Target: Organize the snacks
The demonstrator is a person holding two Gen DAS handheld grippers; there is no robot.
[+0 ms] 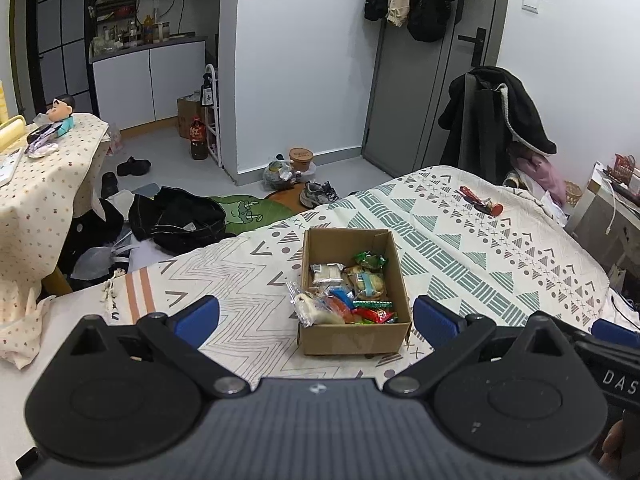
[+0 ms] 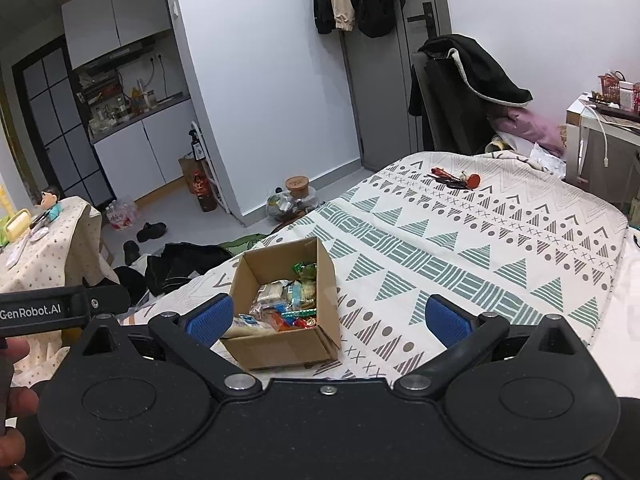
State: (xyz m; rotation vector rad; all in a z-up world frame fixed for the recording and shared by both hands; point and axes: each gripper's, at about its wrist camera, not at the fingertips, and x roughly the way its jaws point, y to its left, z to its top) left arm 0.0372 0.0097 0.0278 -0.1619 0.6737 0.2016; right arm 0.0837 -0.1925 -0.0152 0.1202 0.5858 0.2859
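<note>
Left gripper (image 1: pixel 316 316) wide open, empty | right gripper (image 2: pixel 328 320) likewise | one box (image 1: pixel 354 342) — many snacks (image 1: pixel 346 294)

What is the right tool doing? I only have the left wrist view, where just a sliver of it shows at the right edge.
Observer: The right tool is open and empty, its blue pads wide apart.
Operator: Is it lined up with the box?
Observer: Not centred. The cardboard box sits towards its left pad; only bedspread lies ahead of the other pad.
Operator: Does that view catch my left tool?
Observer: Yes, the left tool shows side-on at the picture's left edge, with a hand just below its black body.
</note>
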